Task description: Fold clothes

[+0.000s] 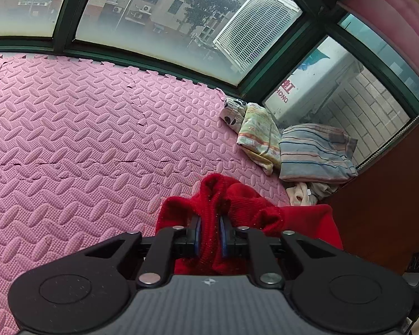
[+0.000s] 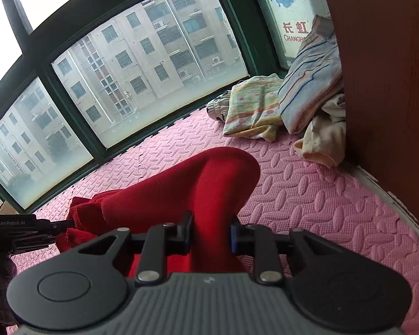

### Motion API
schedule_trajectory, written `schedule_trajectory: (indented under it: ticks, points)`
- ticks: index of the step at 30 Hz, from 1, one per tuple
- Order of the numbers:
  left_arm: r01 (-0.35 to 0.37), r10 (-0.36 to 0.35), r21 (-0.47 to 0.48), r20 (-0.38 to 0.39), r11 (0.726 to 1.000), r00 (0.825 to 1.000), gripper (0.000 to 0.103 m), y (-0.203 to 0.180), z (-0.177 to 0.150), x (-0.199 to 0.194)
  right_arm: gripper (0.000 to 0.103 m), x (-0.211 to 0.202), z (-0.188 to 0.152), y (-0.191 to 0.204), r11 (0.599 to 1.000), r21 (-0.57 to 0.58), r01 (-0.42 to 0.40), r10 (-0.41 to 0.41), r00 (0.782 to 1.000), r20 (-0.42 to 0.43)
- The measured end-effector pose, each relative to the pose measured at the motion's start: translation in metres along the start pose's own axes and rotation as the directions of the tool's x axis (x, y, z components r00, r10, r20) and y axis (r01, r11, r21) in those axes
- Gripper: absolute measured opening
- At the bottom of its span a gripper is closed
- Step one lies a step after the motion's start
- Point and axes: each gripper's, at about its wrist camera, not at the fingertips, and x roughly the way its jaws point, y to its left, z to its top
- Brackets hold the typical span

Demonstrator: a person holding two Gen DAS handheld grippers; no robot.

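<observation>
1. My left hand-held gripper [image 1: 209, 236] is clamped on a bunched fold of the red sweater [image 1: 237, 203]; its blue pads [image 1: 197, 234] press the knit from both sides.
2. My right hand-held gripper [image 2: 211, 233] is also clamped on the red sweater [image 2: 187, 192], which rises in a thick hump above its fingers.
3. The sweater sits over the pink foam mat [image 1: 83, 145], at about 6 o'clock in both views. How much of it rests on the mat I cannot tell; the gripper bodies hide its lower part.
4. Only the right wrist view shows my other gripper [image 2: 28, 231], at 9 o'clock, meeting the sweater's edge.
5. At 2 o'clock lie a striped cloth [image 1: 315, 153], a patterned yellow cloth [image 1: 259, 134] and cream clothes [image 2: 324, 139], partly tucked against a brown panel [image 2: 391, 83].
6. The window [image 2: 153, 64] fills the top of both views.
</observation>
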Motion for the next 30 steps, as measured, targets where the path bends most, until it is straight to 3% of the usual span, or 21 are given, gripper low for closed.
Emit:
schedule_trajectory:
  ticks: [5,7,12,14,21,30]
  points:
    - [-0.008,0.007,0.019,0.019,1.0,1.0,0.022,-0.002,0.002,0.0,0.036,0.011,-0.007,-0.012,0.998,-0.008,0.066,-0.066,0.997,-0.031]
    - [-0.011,0.01,0.027,0.026,1.0,1.0,0.029,-0.003,0.003,-0.001,0.037,0.011,-0.009,-0.015,0.997,-0.016,0.081,-0.081,0.996,-0.03]
    - [-0.019,0.017,0.046,0.045,0.999,0.999,0.032,-0.006,0.006,-0.001,0.037,0.004,-0.002,-0.009,0.993,-0.071,0.099,-0.099,0.995,0.006]
    - [0.025,-0.028,0.082,0.036,0.996,0.999,0.031,-0.02,0.0,-0.001,0.037,0.001,0.003,-0.003,0.988,-0.111,0.107,-0.105,0.994,0.03]
    - [0.164,-0.163,0.199,-0.023,0.966,0.986,0.03,-0.068,-0.022,0.008,0.037,0.02,0.018,0.013,0.977,-0.195,0.085,-0.089,0.996,-0.012]
    - [0.169,-0.145,0.238,-0.118,0.956,0.982,0.03,-0.07,-0.049,0.034,0.038,0.054,0.022,0.027,0.969,-0.236,0.08,-0.096,0.994,-0.059]
